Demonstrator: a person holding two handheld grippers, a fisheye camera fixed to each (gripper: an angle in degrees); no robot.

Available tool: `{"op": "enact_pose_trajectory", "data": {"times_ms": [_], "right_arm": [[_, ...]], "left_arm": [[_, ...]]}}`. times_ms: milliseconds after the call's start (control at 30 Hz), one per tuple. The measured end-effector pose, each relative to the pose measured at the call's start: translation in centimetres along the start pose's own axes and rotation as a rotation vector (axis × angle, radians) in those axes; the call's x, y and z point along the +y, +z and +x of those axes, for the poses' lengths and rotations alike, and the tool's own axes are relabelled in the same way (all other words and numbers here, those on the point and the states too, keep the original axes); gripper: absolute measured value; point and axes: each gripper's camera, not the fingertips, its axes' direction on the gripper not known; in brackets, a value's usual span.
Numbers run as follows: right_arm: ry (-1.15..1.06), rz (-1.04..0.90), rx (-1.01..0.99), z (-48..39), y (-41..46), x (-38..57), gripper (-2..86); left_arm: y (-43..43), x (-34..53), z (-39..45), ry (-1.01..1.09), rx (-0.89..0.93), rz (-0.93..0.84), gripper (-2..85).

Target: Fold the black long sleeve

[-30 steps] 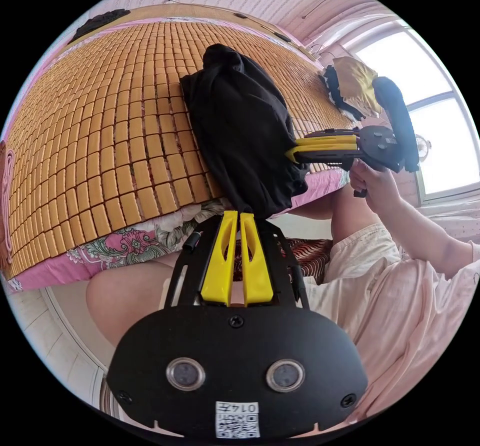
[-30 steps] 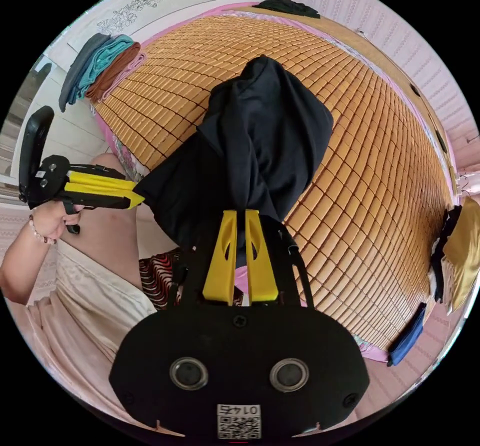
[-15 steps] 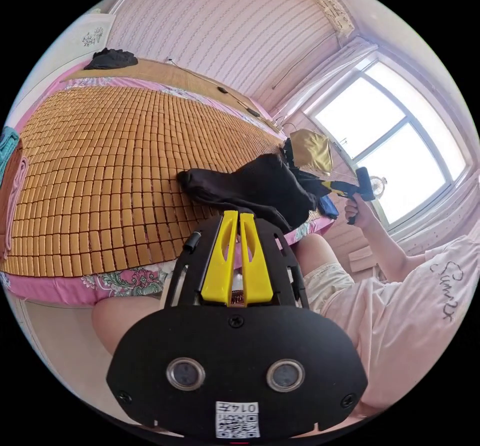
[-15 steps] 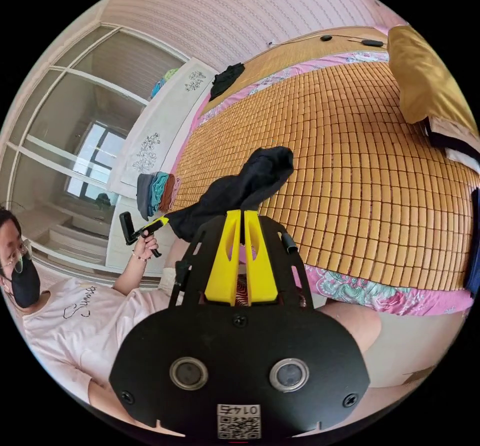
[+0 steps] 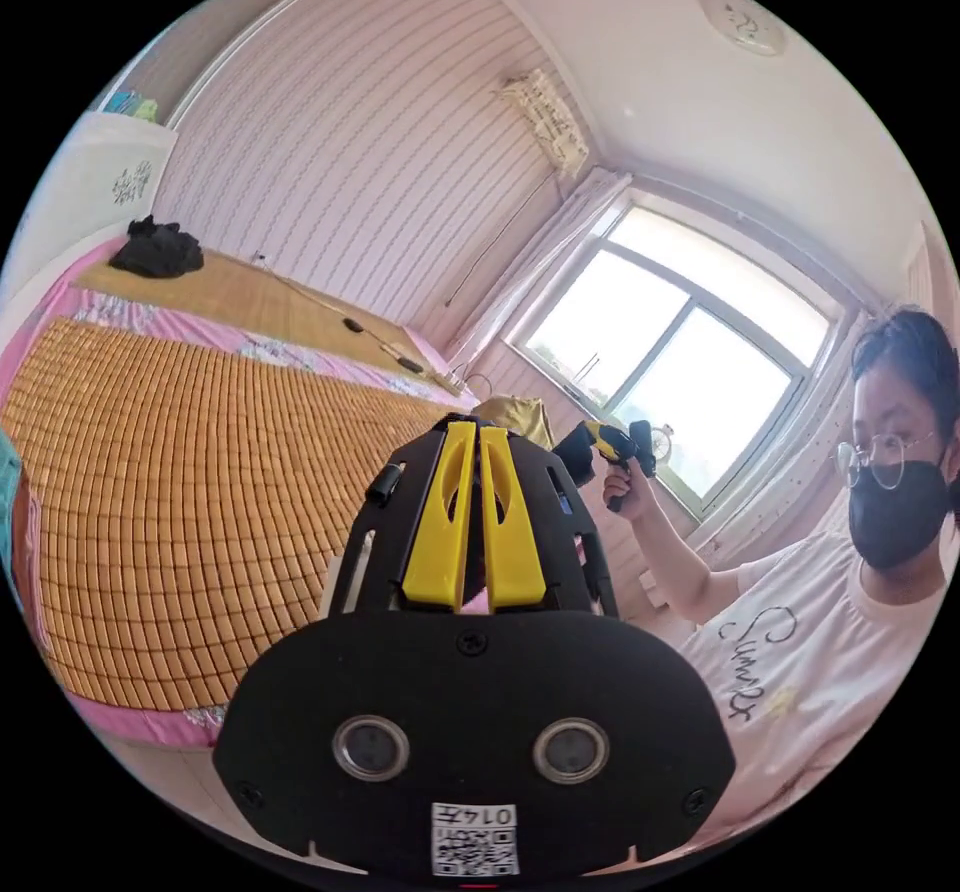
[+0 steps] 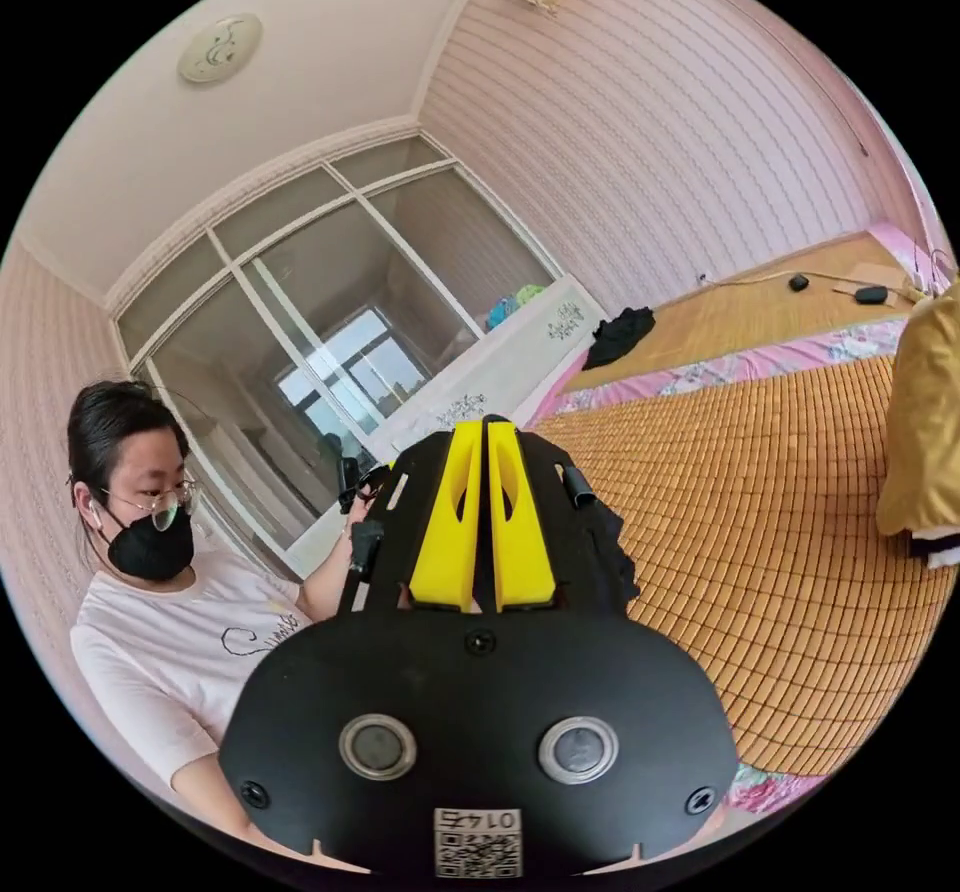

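Note:
The black long sleeve (image 5: 574, 454) hangs lifted off the bed, stretched between my two grippers and mostly hidden behind their bodies. In the left gripper view my left gripper (image 5: 470, 424) has its yellow jaws pressed together, with dark cloth in the slit between them. Farther right, a hand holds my right gripper (image 5: 592, 432) with black cloth at its tip. In the right gripper view my right gripper (image 6: 487, 422) is shut too, and a fold of the black long sleeve (image 6: 612, 550) shows beside its body. My left gripper (image 6: 358, 480) peeks out behind it.
A bamboo mat (image 5: 190, 472) covers the bed (image 6: 790, 532). A small black heap (image 5: 155, 247) lies at the bed's far end. A golden cloth (image 6: 925, 432) hangs at the right. The person (image 6: 150, 572) stands between the grippers. A window (image 5: 680, 362) is behind.
Both grippers have risen and tilted upward, lifting the black garment off the mat. The garment, in plain sight before, is now largely hidden behind the gripper bodies.

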Motion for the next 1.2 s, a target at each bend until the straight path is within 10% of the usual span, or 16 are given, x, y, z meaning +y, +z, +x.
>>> {"op": "enact_pose_trajectory", "data": {"times_ms": [733,1067,1200], "right_arm": [[-0.811,0.357,0.179,-34.9,-12.3,-10.9,0.1],[-0.172,-0.399,0.572,-5.9,10.2,-18.2,0.1],[-0.041,-0.269,0.480,-1.2,13.2,-21.6,0.0]], "left_arm": [[-26.7,-21.4,32.6,0.638,0.004,0.626,-1.0],[-9.8,-29.5,11.8,0.231,-0.404,0.184,-1.0],[-2.1,-29.2,2.9,0.060,-0.513,0.087,-1.0]]}}
